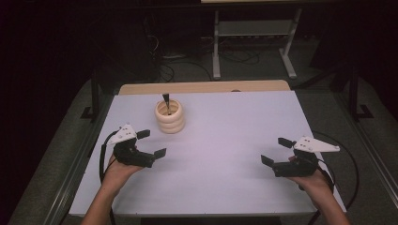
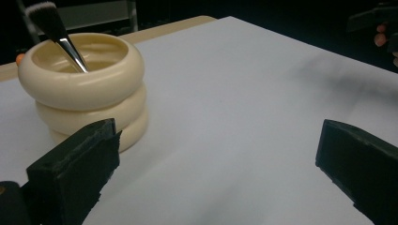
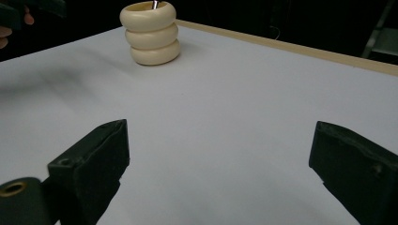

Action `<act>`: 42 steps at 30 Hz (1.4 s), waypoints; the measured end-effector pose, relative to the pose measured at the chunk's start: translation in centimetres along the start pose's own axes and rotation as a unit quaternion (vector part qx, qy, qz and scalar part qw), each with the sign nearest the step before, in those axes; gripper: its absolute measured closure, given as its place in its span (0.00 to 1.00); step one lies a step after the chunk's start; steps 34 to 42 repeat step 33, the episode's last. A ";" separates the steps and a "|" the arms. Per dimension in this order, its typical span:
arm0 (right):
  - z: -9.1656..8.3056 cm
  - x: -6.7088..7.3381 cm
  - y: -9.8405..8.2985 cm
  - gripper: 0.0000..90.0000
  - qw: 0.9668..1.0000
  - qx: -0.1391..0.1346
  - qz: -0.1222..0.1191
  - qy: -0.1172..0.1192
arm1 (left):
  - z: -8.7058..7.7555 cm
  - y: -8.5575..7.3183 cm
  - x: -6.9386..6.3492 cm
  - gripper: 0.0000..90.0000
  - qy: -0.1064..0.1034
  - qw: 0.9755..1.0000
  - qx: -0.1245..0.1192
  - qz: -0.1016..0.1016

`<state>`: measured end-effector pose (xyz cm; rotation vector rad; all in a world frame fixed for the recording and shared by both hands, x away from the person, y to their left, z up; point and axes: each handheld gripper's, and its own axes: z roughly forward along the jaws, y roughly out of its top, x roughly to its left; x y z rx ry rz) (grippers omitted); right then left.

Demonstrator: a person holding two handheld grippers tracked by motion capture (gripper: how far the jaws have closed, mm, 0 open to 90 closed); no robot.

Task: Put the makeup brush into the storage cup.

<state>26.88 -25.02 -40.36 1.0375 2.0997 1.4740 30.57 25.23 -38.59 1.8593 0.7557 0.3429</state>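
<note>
A cream ribbed holder (image 1: 169, 116) made of three stacked rings stands on the white table (image 1: 225, 140), left of centre and toward the back. A makeup brush (image 1: 166, 100) with a dark handle and bristles up leans inside it. My left gripper (image 1: 151, 143) hovers open just in front of the holder, to its left; the holder (image 2: 84, 89) and brush (image 2: 56, 33) fill the upper left of the left gripper view. My right gripper (image 1: 273, 150) is open at the right side of the table, well apart from the holder (image 3: 150, 33), with nothing between its jaws.
The white sheet leaves a strip of wooden tabletop (image 1: 202, 87) bare at the back edge. Beyond the table, on the dark floor, stand a metal stand (image 1: 253, 42) and loose cables (image 1: 178, 65). Black cables trail from both grippers.
</note>
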 end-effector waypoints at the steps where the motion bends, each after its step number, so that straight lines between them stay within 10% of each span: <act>1: 0.0 0.0 0.0 0.05 1.000 0.000 0.000 0.000 | 0.0 0.0 0.0 0.00 0.000 1.000 0.000 0.000; 42: 0.2 0.2 -0.2 0.05 1.000 0.007 -0.005 0.003 | -1.8 -2.6 -0.6 0.00 -0.006 1.000 0.010 0.005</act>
